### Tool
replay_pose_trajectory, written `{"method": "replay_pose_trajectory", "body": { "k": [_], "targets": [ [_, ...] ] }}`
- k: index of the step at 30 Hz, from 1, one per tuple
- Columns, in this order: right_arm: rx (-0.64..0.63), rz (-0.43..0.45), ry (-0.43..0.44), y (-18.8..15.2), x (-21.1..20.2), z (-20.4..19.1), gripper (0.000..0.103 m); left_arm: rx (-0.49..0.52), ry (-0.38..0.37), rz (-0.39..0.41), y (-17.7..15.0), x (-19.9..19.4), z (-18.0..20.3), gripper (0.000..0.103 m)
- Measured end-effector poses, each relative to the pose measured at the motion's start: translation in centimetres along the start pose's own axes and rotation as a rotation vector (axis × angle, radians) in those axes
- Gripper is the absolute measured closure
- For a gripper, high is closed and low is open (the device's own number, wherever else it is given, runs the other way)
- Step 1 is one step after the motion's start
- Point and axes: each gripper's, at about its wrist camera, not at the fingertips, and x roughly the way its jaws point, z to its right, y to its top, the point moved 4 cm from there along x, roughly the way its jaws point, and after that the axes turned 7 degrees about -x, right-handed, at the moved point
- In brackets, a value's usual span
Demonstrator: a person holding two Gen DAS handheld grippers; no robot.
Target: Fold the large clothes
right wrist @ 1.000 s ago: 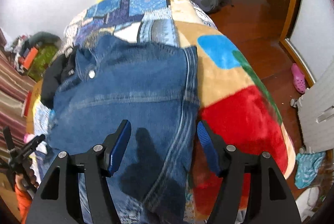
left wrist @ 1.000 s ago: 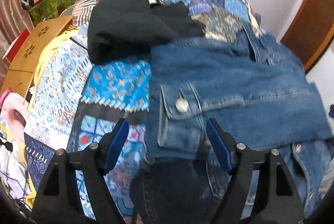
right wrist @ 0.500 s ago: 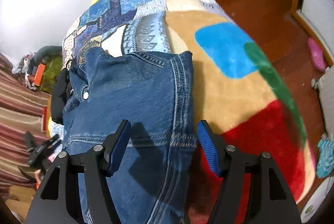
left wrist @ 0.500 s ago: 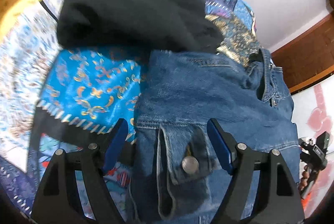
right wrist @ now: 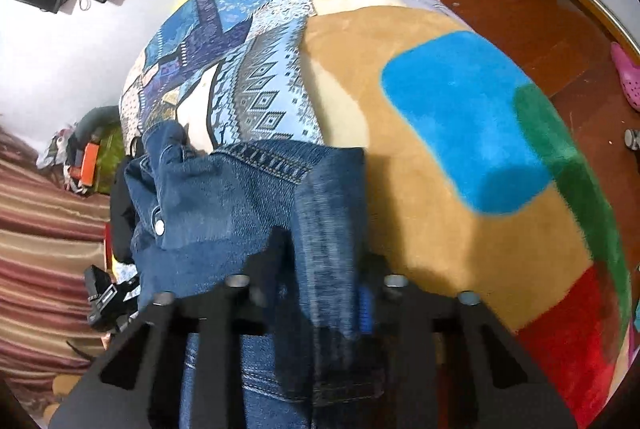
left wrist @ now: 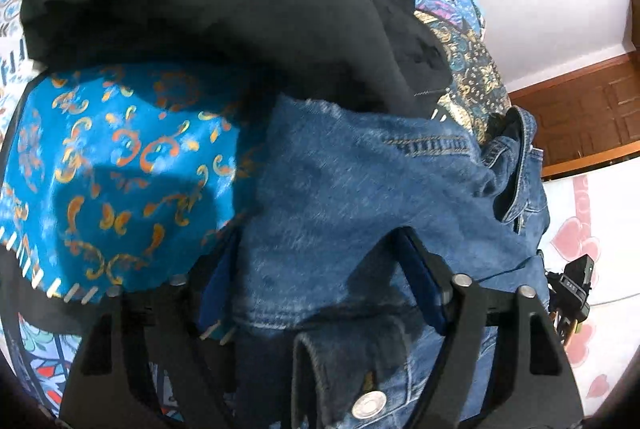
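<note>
Your right tool (right wrist: 320, 293) is closing on the denim jacket (right wrist: 248, 197) edge, your left tool (left wrist: 320, 285) is closing around it without a grip yet, so lifting now could let that side slip onto the bed (right wrist: 420, 149)

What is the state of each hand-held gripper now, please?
Left hand-held gripper: closing around a fold of the denim jacket, not clamped yet.
Right hand-held gripper: closing, pinching the denim jacket's edge.

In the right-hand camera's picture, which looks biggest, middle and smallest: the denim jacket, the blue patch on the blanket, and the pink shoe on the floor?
As they appear there:
1. Denim jacket, though it lies nearest the camera, which enlarges it.
2. Blue patch.
3. Pink shoe, partly cut off at the picture's edge.
</note>
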Motion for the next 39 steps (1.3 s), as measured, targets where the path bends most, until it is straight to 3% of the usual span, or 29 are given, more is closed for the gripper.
{"method": "replay_pose_trajectory", "body": {
  "k": [5, 7, 12, 16, 22, 26, 33, 39],
  "targets": [
    [-0.012, 0.074, -0.032, -0.1, -2.5, -1.0, 0.09, 0.058, 0.088, 0.062, 0.1, -1.6, 1.4, 0.087],
    [-0.068, 0.114, -0.062, 0.1, -4.2, -2.7, 0.09, 0.087, 0.126, 0.097, -0.3, -2.9, 2.3, 0.097],
    [-0.244, 0.201, -0.1, 1.2, -8.1, -8.2, 0.09, 0.17, 0.117, 0.214, -1.3, -8.1, 5.7, 0.099],
    [-0.357, 0.251, -0.072, 2.1, -11.0, -13.2, 0.091, 0.261, 0.123, 0.3, -2.6, -12.3, 9.3, 0.099],
    [-0.465, 0.317, -0.041, 4.2, -13.1, -19.2, 0.091, 0.41, 0.167, 0.449, -3.7, -17.7, 14.6, 0.1],
    [-0.501, 0.348, -0.05, 5.8, -12.8, -21.0, 0.091, 0.434, 0.174, 0.498, -2.5, -19.4, 15.8, 0.1],
    [-0.496, 0.322, -0.126, 9.4, -8.8, -19.7, 0.091, 0.405, 0.25, 0.472, 1.4, -15.9, 13.5, 0.101],
    [-0.443, 0.239, -0.234, 11.5, -3.2, -15.2, 0.091, 0.327, 0.324, 0.406, 4.6, -10.3, 9.0, 0.101]
  ]
}}
